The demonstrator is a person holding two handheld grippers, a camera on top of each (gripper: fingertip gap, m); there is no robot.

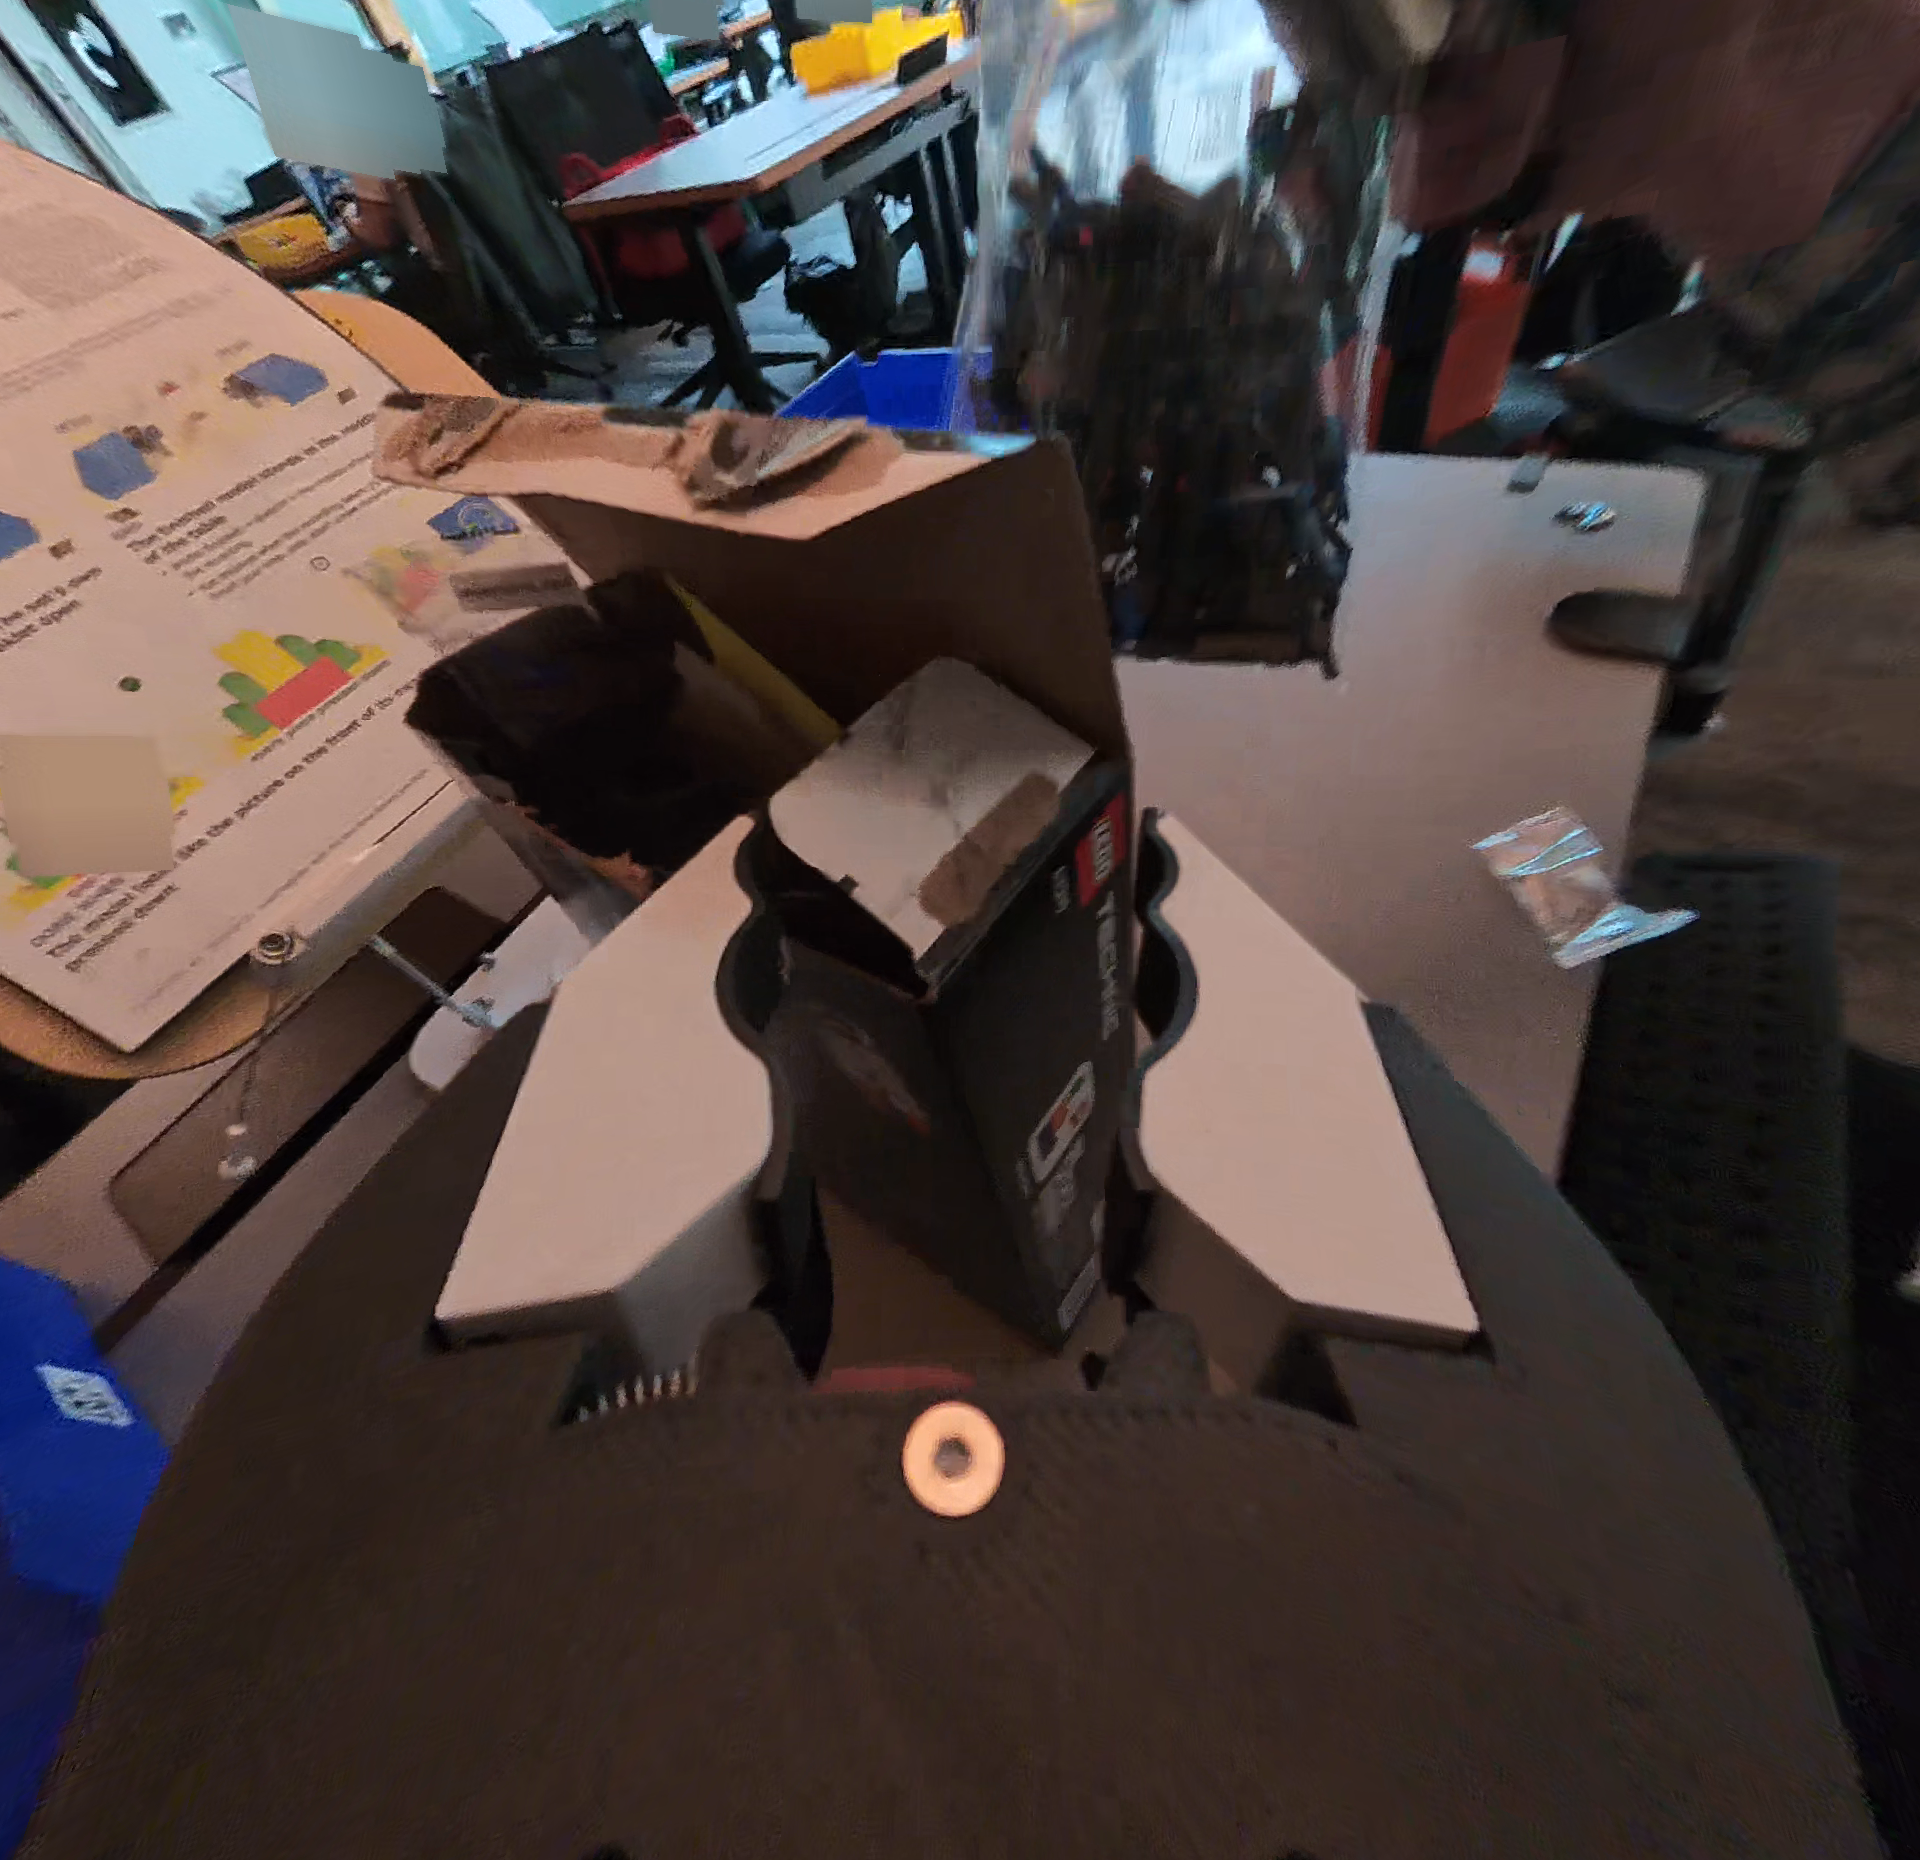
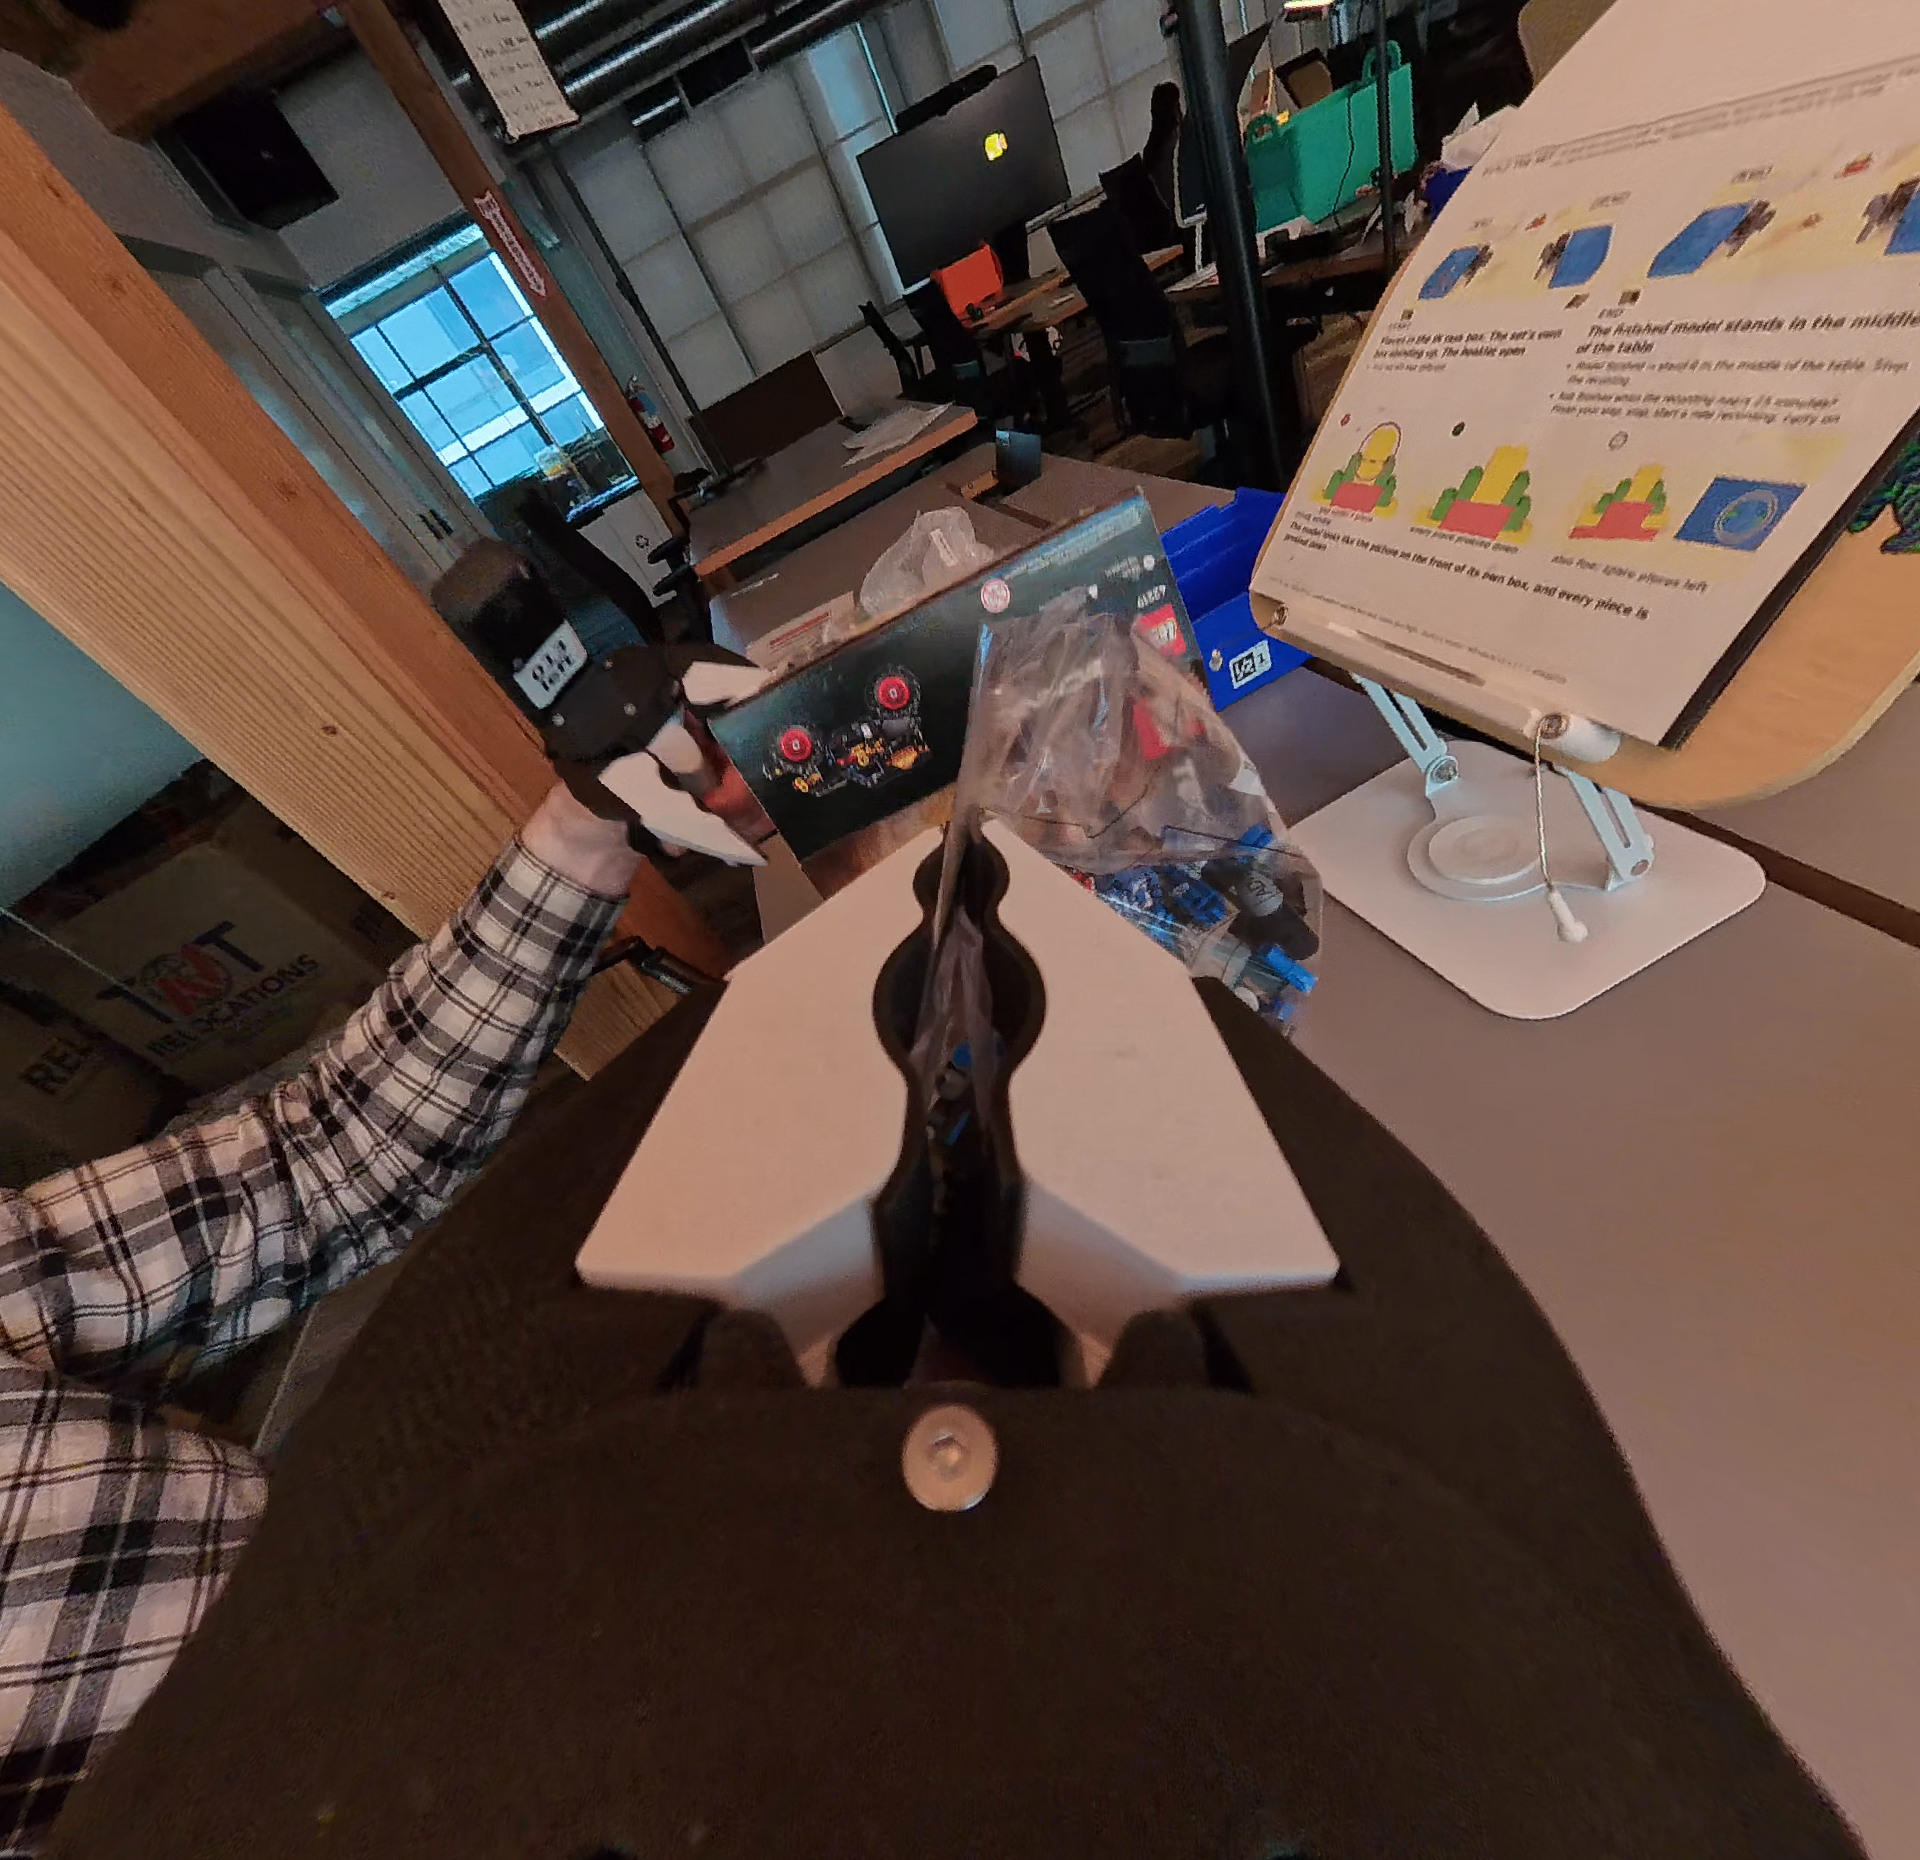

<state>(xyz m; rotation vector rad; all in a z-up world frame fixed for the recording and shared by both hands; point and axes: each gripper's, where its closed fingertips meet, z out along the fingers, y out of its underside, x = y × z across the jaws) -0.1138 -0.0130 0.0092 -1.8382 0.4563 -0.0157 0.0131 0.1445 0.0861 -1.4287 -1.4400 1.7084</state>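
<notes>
In the left wrist view, our left gripper (image 1: 951, 989) is clamped on one black printed cardboard box (image 1: 997, 1041), its torn flap open toward twelve o'clock; thin card like this looks light and likely crushable, best held by its narrow sides. At two o'clock hangs a blurred clear plastic bag (image 1: 1143, 283); one small empty wrapper (image 1: 1569, 885) lies at three. In the right wrist view, our right gripper (image 2: 961, 875) pinches that one bag's limp, probably slippery top edge, loose bricks sagging toward one o'clock. One instruction sheet on a stand (image 2: 1621, 376) sits at two.

Glossy black cardboard box (image 1: 997, 1104) with raw brown flaps; crinkly clear plastic bag (image 2: 1122, 761); matt grey tabletop (image 2: 1621, 1239); matt white plastic fingers (image 2: 790, 1072).
</notes>
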